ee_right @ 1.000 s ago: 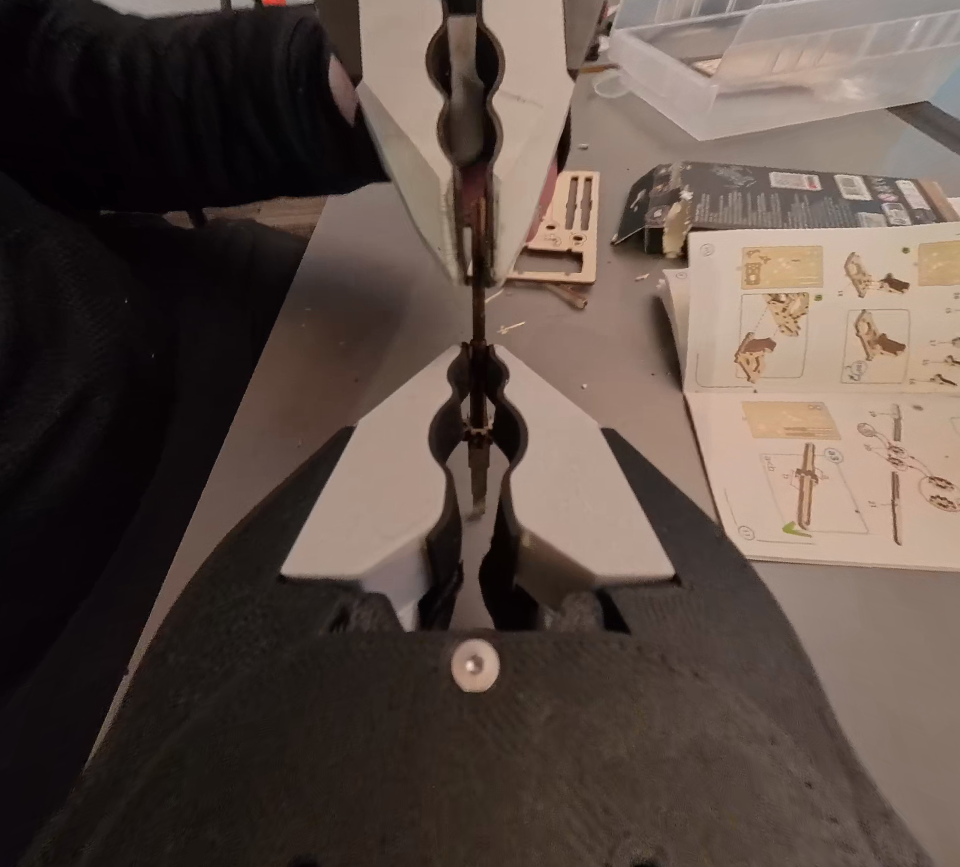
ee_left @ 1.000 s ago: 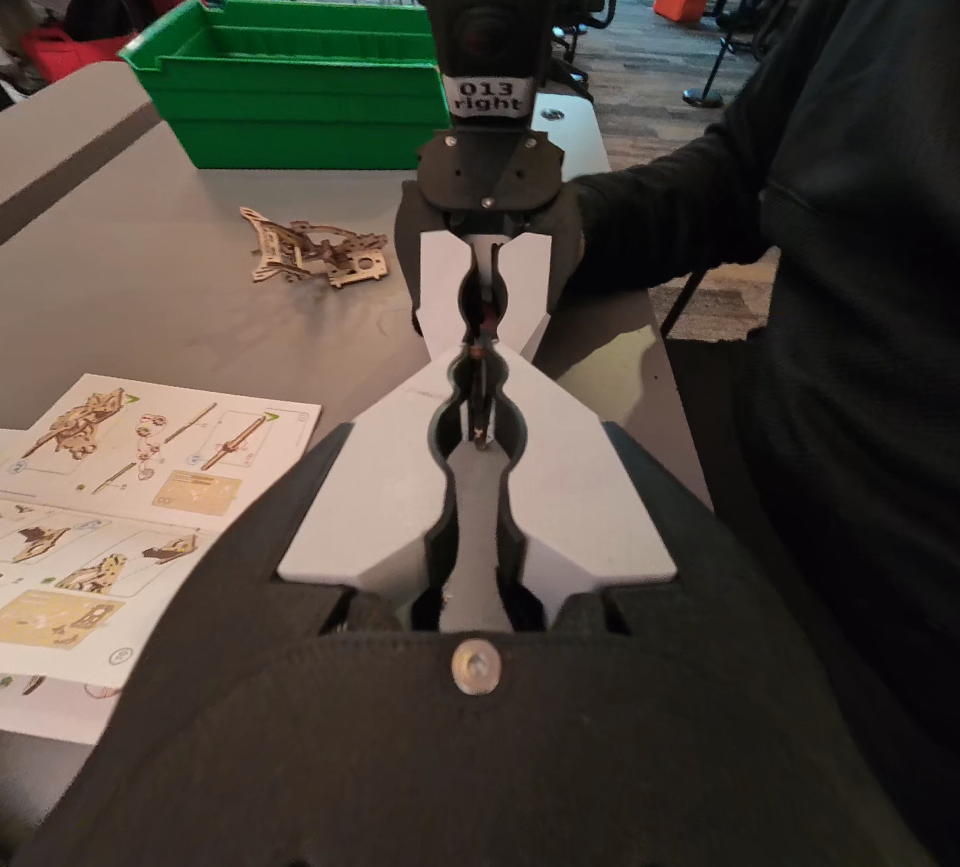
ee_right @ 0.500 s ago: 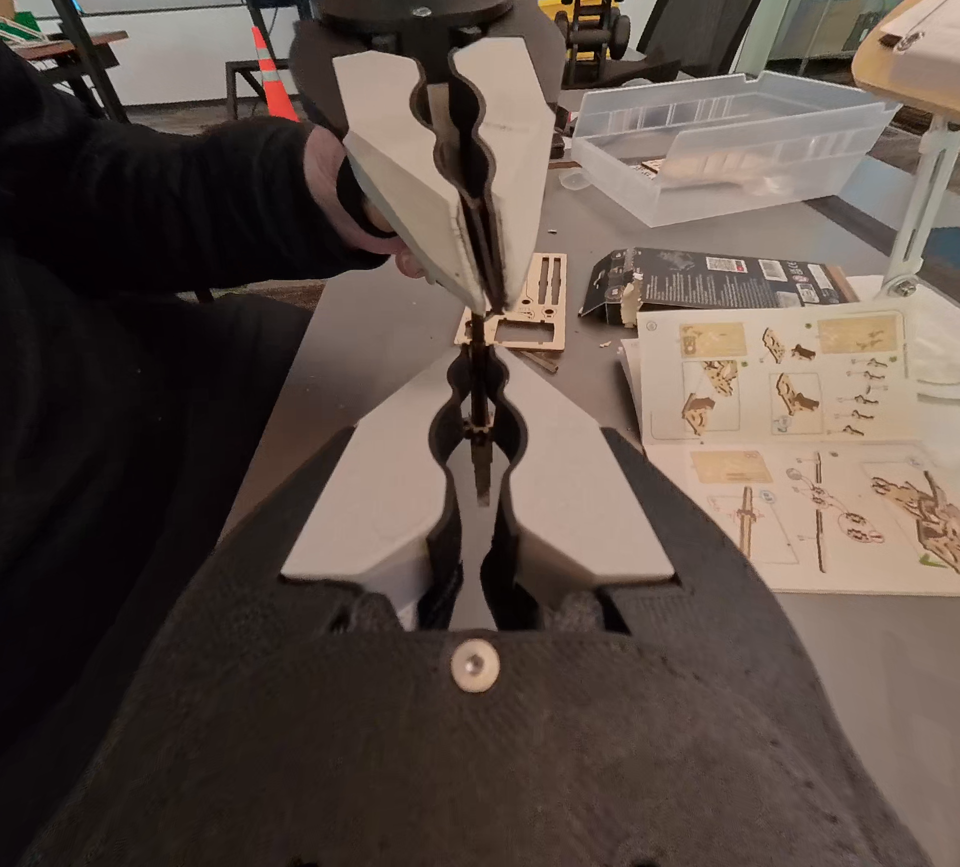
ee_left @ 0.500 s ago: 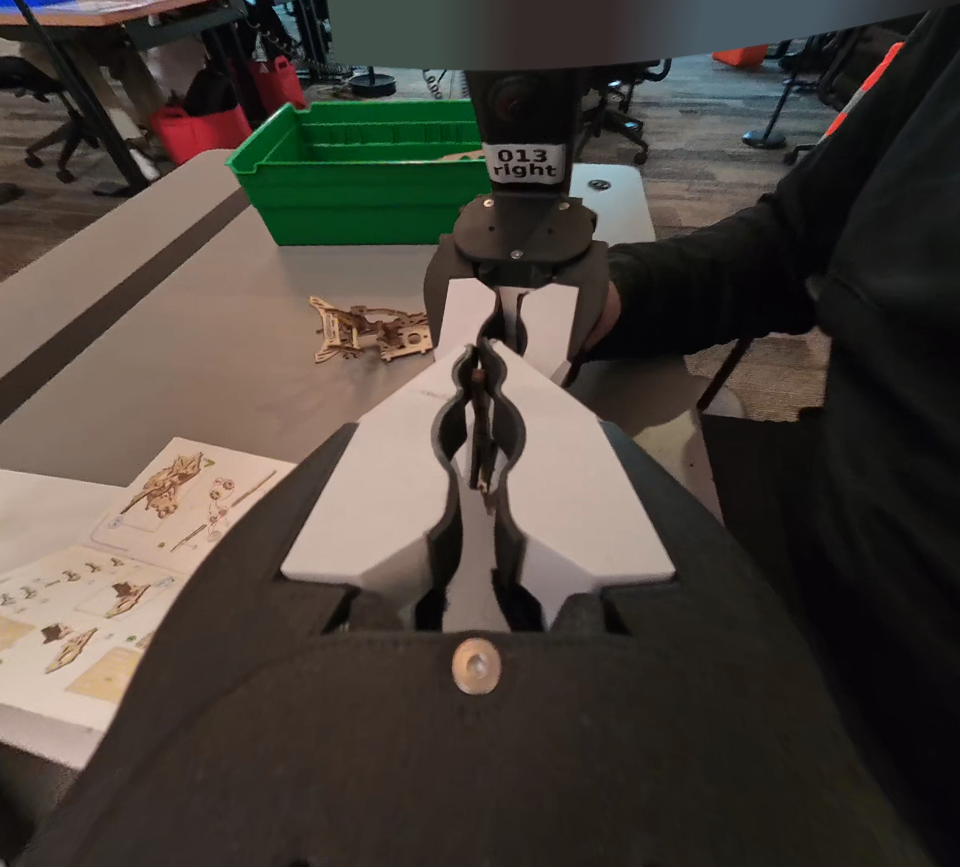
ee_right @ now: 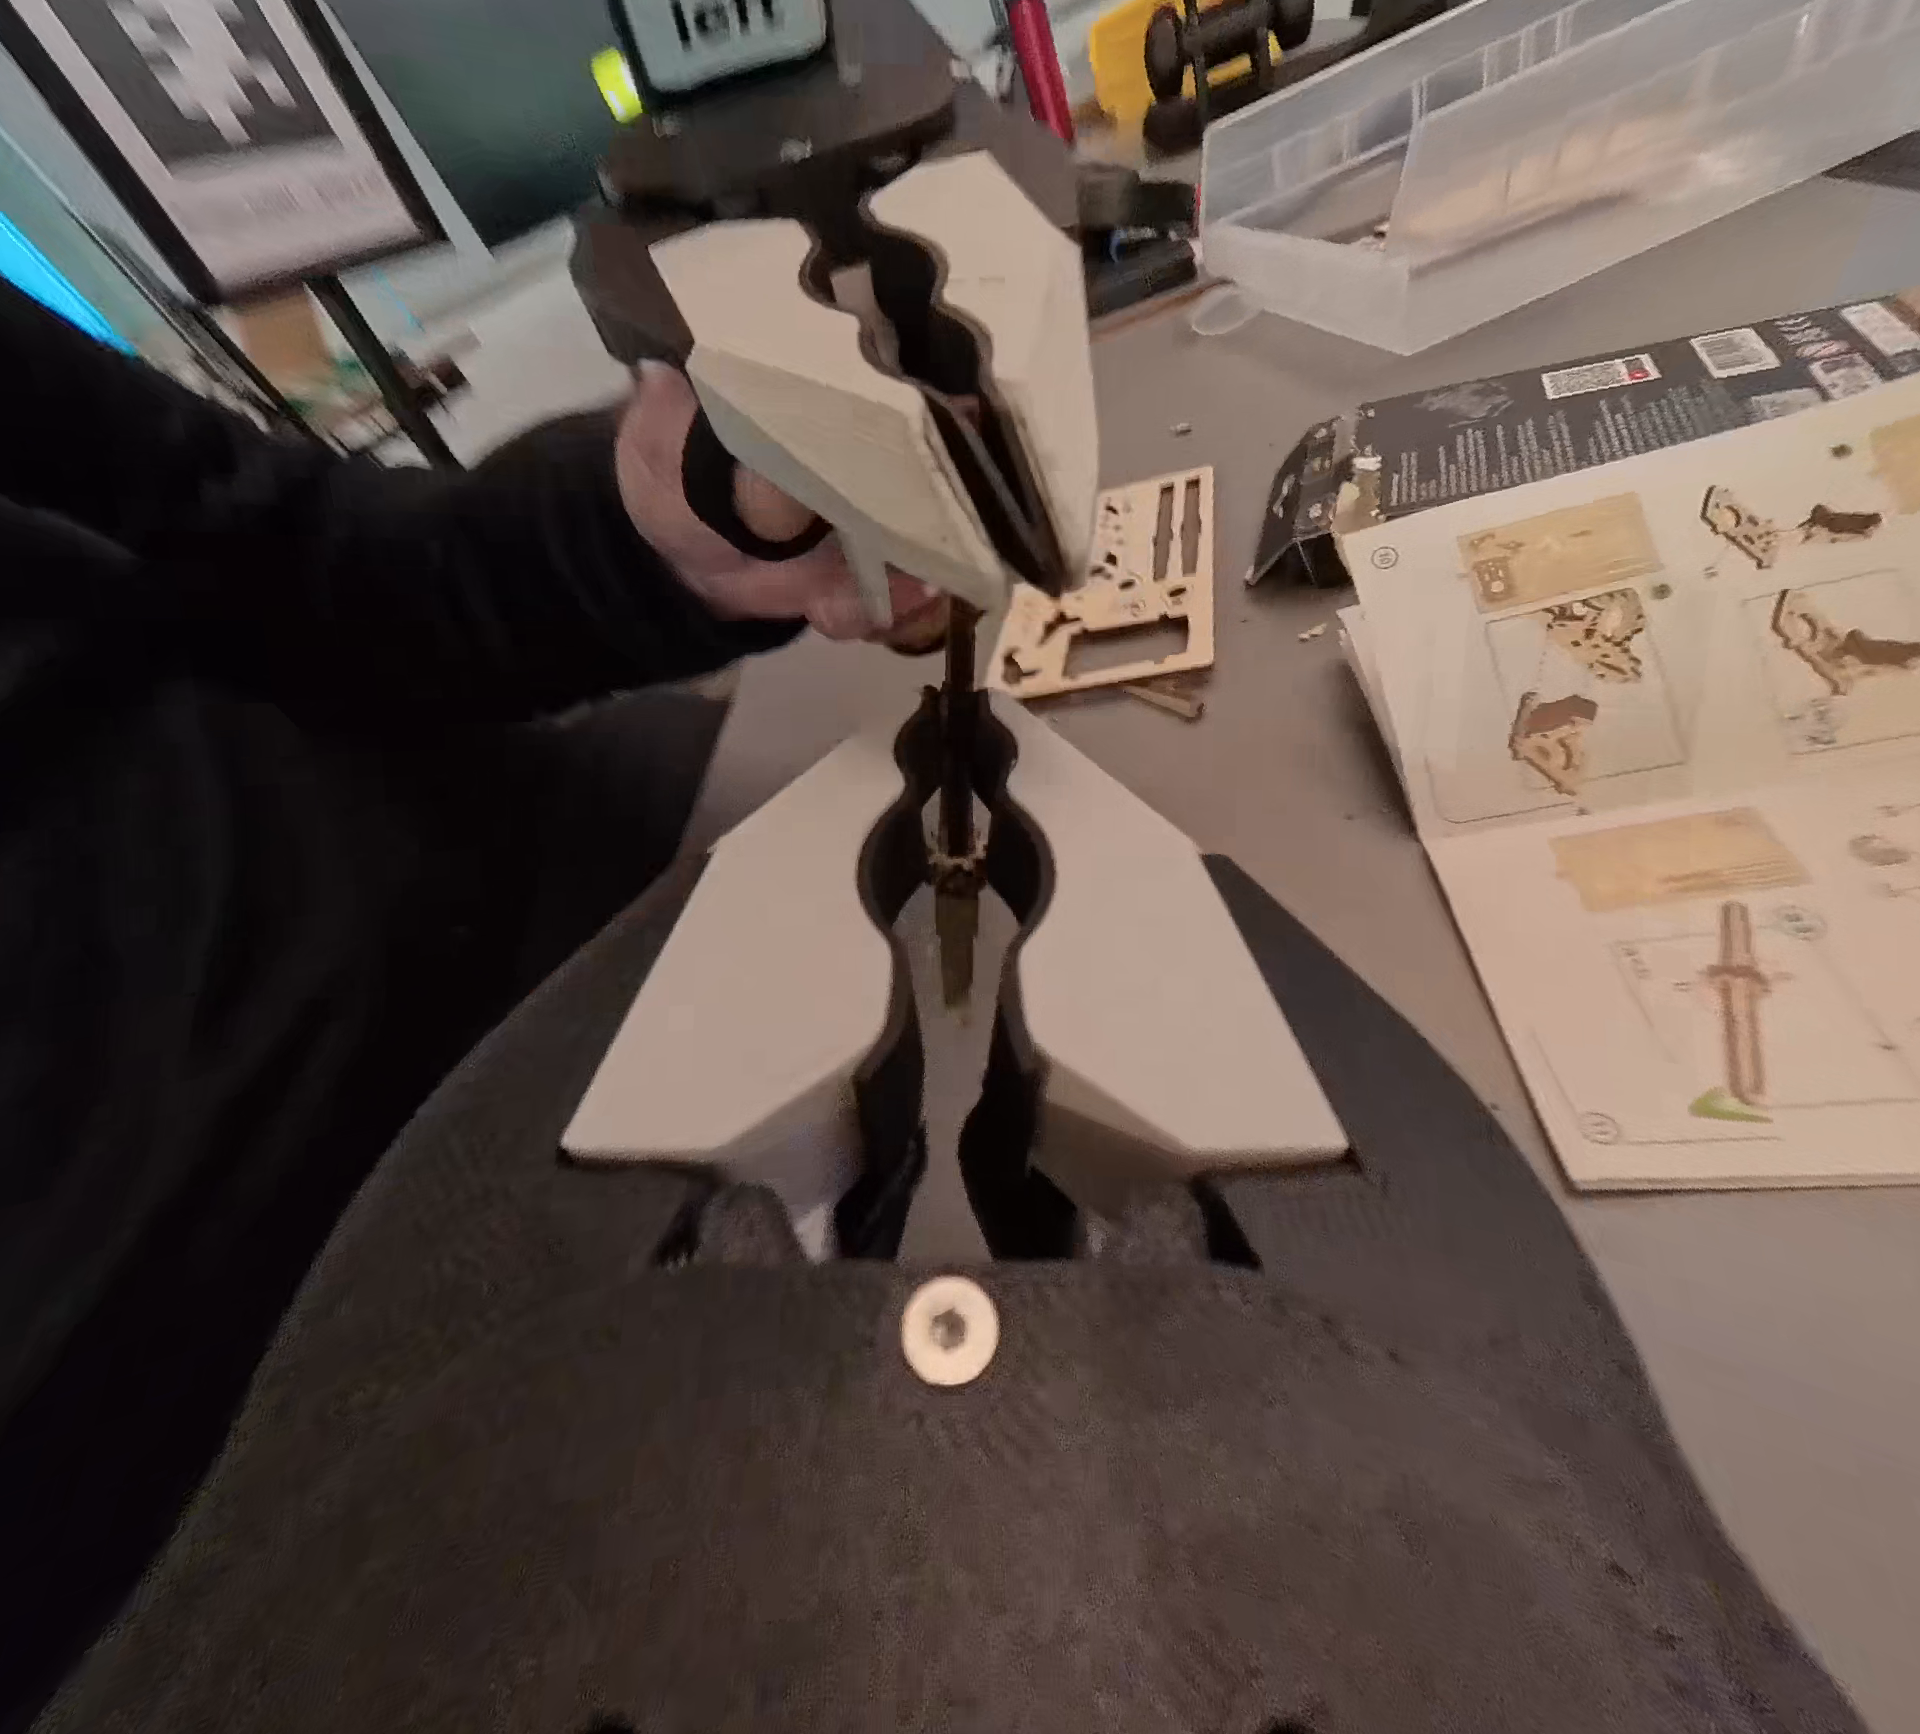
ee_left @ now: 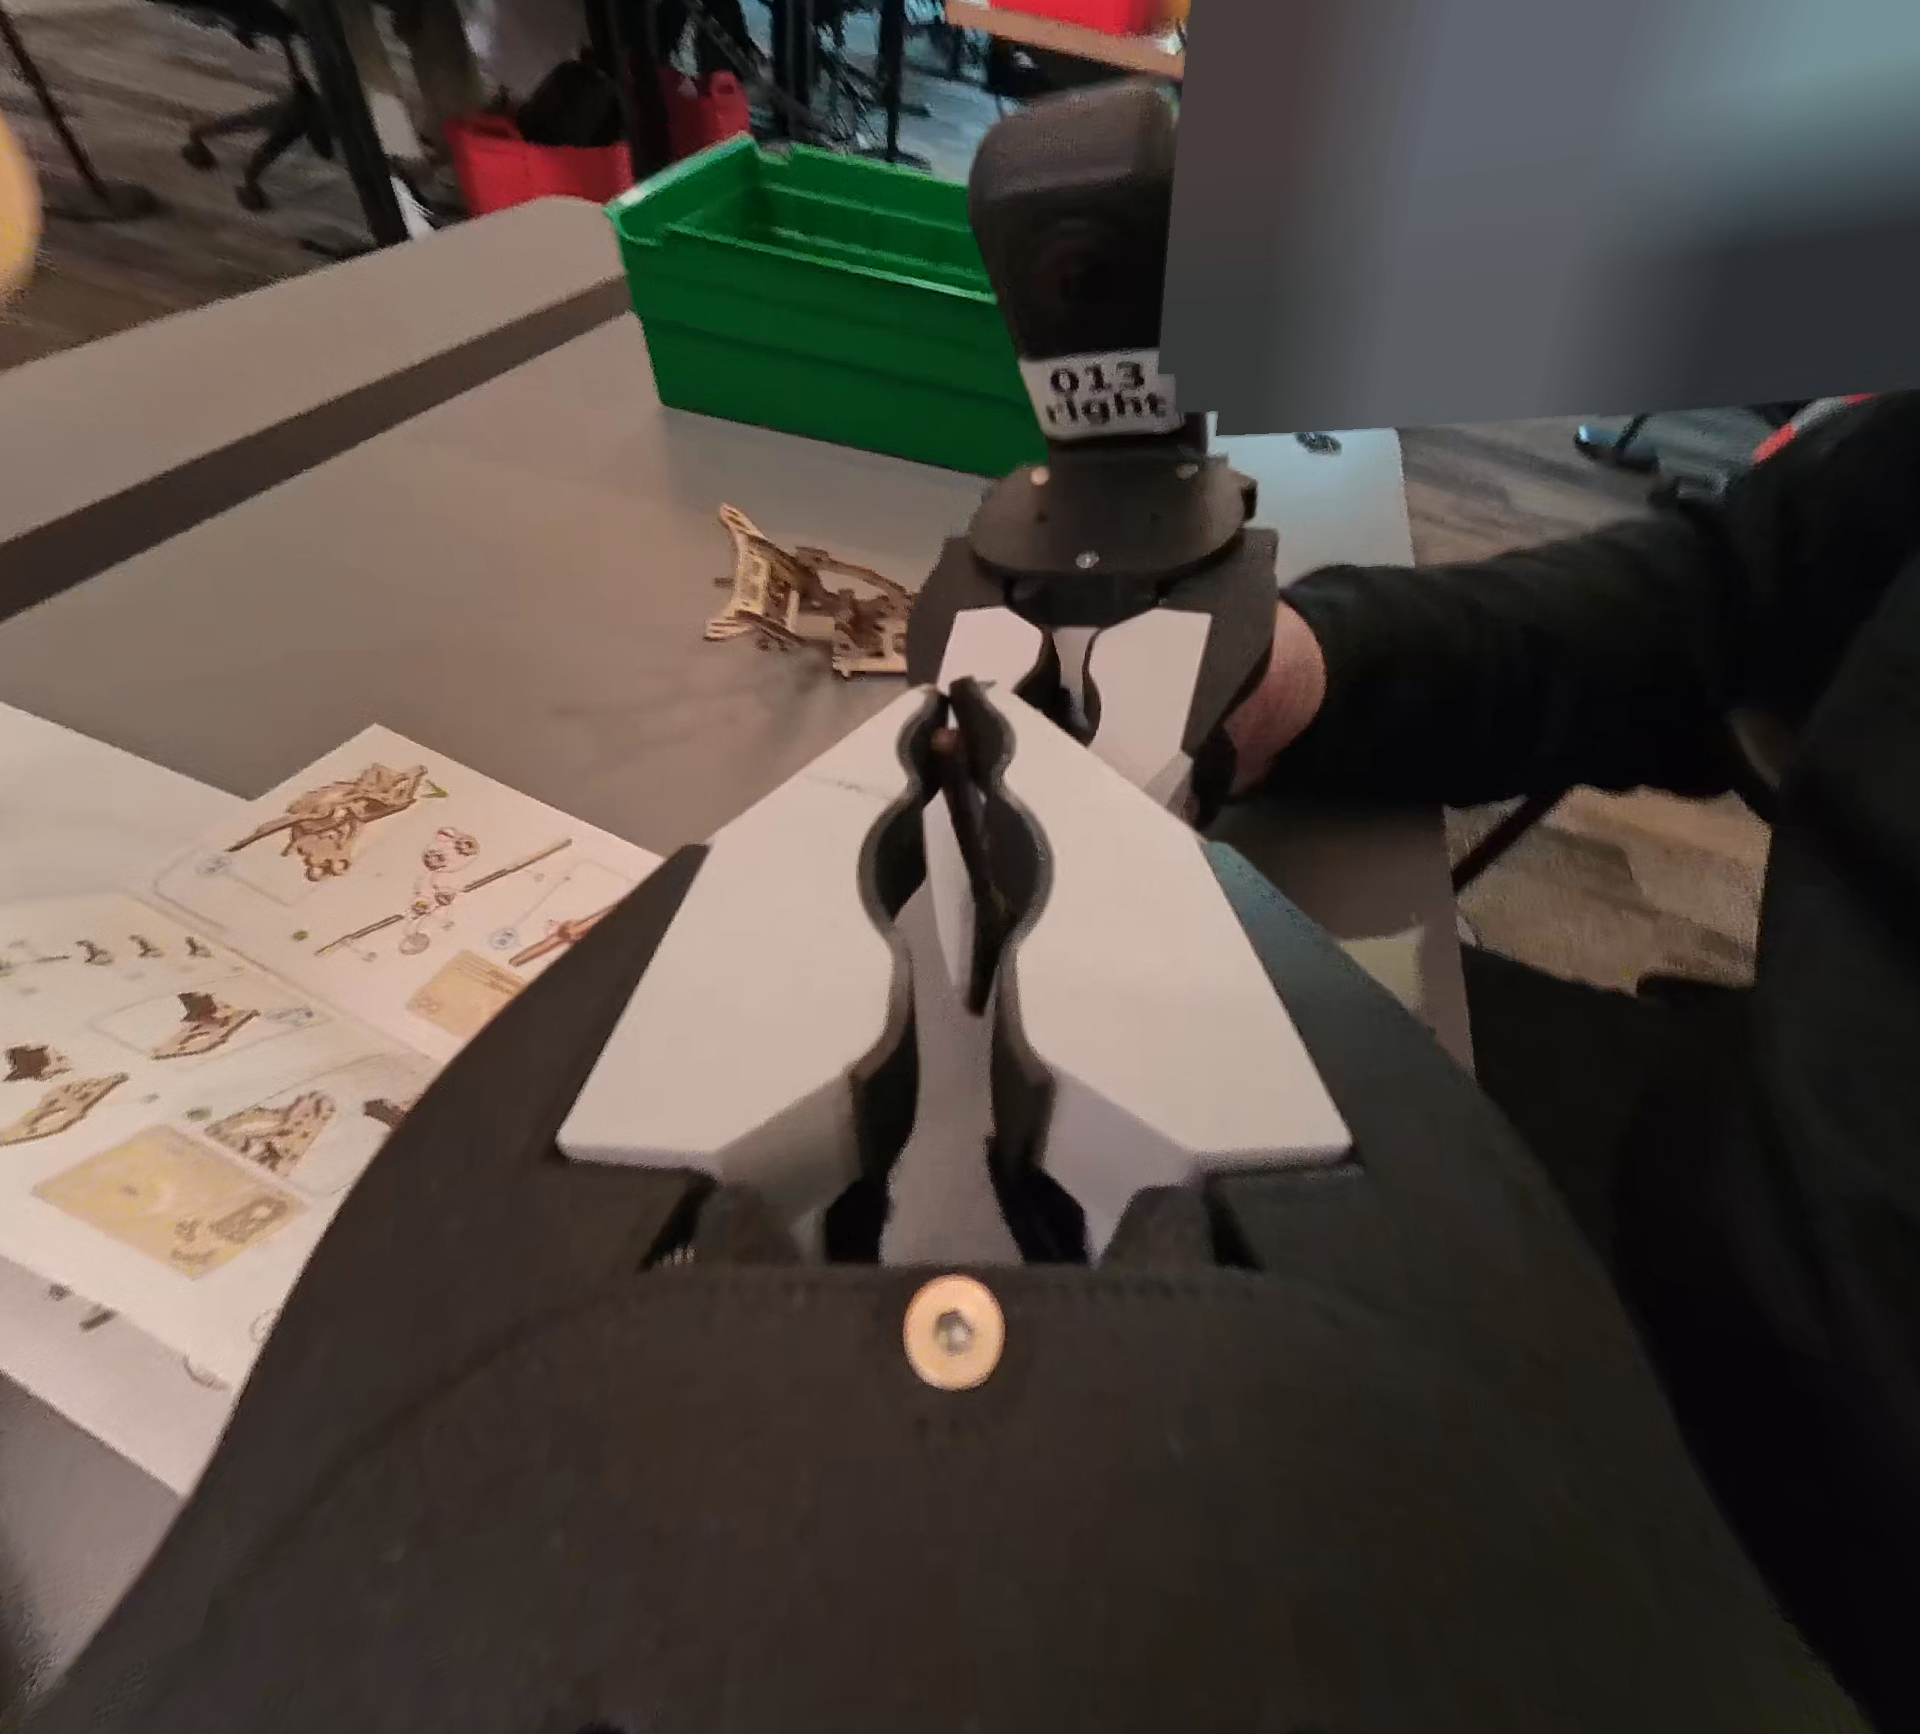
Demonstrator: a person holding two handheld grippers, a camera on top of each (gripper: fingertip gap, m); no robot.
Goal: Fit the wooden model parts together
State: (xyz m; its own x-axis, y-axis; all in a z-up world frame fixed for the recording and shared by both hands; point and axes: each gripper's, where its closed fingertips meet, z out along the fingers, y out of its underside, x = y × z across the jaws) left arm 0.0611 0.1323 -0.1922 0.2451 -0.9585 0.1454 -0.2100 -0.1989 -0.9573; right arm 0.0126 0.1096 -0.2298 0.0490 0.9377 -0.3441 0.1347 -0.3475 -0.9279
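My left gripper [ee_left: 948, 699] is shut on a thin dark wooden strip [ee_left: 977, 863] that lies slanted between its white fingers. My right gripper [ee_right: 956, 705] is shut on a thin wooden rod [ee_right: 954, 915] with a small toothed ring on it. The rod runs up from the right gripper's tips to the tips of the left gripper [ee_right: 1031, 581], which hangs tilted above it. The right gripper [ee_left: 1068, 716] faces the left one tip to tip in the left wrist view. Whether the two parts are joined is hidden. Both are held above the grey table [ee_left: 416, 541].
A part-built wooden model [ee_left: 800, 609] lies on the table before a green bin [ee_left: 821, 313]. Instruction sheets [ee_left: 260, 957] lie on the left. In the right wrist view there are a punched wooden sheet [ee_right: 1127, 614], a black box [ee_right: 1558, 427], a booklet [ee_right: 1662, 801] and a clear bin [ee_right: 1558, 126]. The left gripper's tips are roughly 6 centimetres from the right gripper's.
Both grippers have risen and tipped upward, still shut on their parts. The left gripper has come closer to the right one and has twisted to a slant against it.
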